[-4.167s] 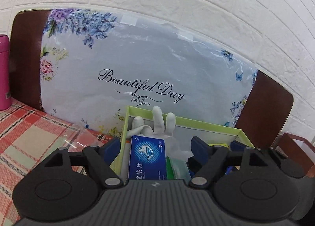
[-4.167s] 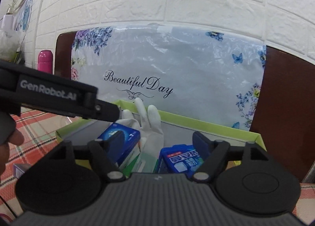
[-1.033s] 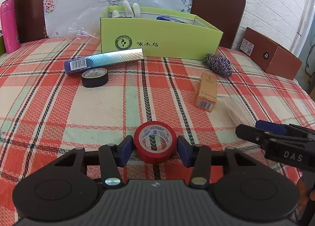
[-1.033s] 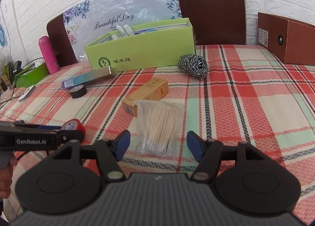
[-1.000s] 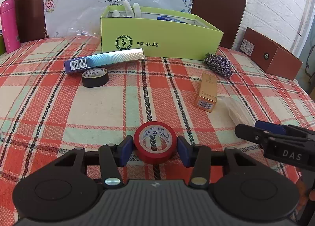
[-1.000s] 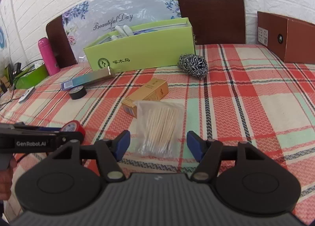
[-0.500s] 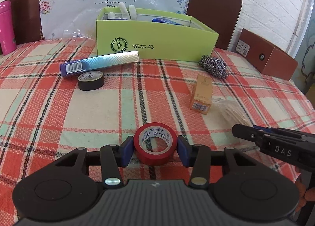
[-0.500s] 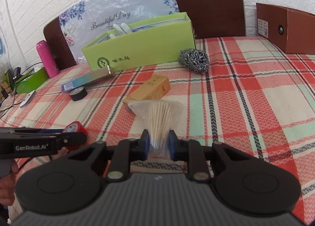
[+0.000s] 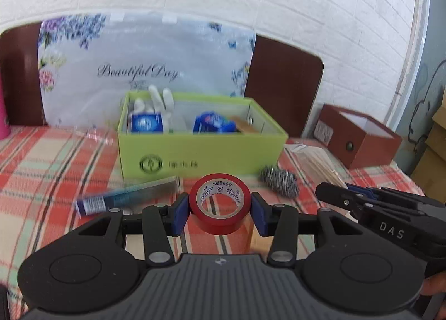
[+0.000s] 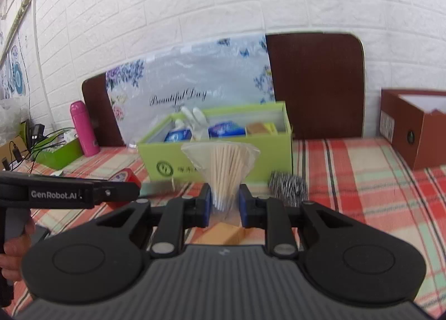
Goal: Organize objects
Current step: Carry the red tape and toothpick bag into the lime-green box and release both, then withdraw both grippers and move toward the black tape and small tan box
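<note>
Pink flask only in right view; left gripper clamps red tape, right gripper pinches toothpick bag.

I see a glossy red tape roll before the matt green cardboard box, wiry metal scourer beside it, woven plaid cloth beneath (slightly rough), crinkly clear plastic bag of wooden sticks.

I see a red, cream and pale-green plaid cloth over the tabletop. My left tongs carry blue pads around a red tape roll. The box is lime green; the scourer silvery; the bottle at the tabletop's far left edge pink.
</note>
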